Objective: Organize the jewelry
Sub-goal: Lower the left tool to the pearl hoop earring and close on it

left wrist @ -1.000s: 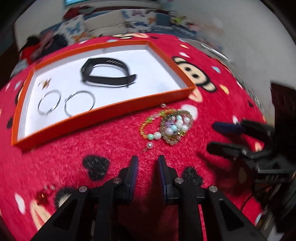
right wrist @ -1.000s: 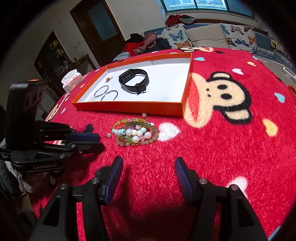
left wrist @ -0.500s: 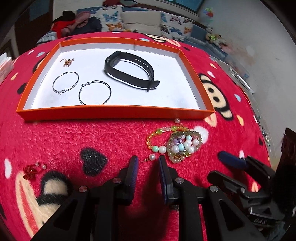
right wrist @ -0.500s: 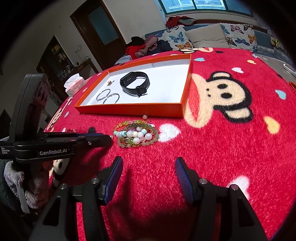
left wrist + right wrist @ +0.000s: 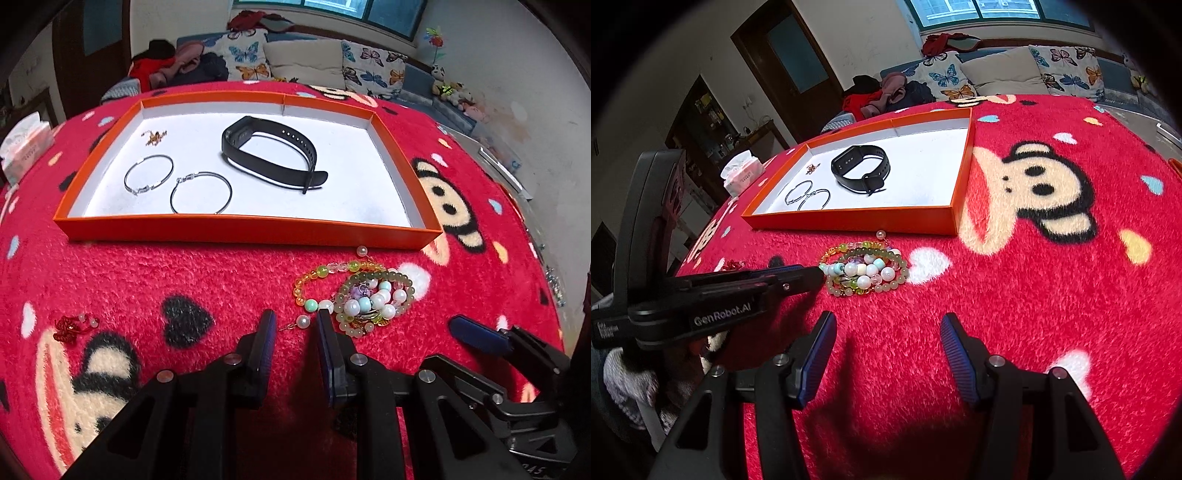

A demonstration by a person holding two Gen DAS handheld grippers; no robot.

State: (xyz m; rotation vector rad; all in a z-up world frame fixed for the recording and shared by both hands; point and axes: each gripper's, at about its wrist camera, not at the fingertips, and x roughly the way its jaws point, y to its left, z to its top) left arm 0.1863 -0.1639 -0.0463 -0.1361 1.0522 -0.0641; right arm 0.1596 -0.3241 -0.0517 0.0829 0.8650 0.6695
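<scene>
Beside the narrowly parted, empty left tongs (image 5: 293,325), a tangled heap of glossy beaded bracelets (image 5: 358,295) lies on the red fleece-covered table (image 5: 147,273), just before the orange tray (image 5: 251,230). Light, limp and slippery, it probably wants pinching at a single strand, such as the dangling pearl end. Farther right, the right tongs (image 5: 888,349) stand spread and empty.

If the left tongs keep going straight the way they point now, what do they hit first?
Most likely the single pearl bead on its pin, lying just ahead of the left tongs in their narrow gap, at the edge of the bracelet pile. Depth is unclear.

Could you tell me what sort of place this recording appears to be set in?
Most likely a home living room: a sofa with butterfly-print cushions under a window, and a wooden door.
</scene>
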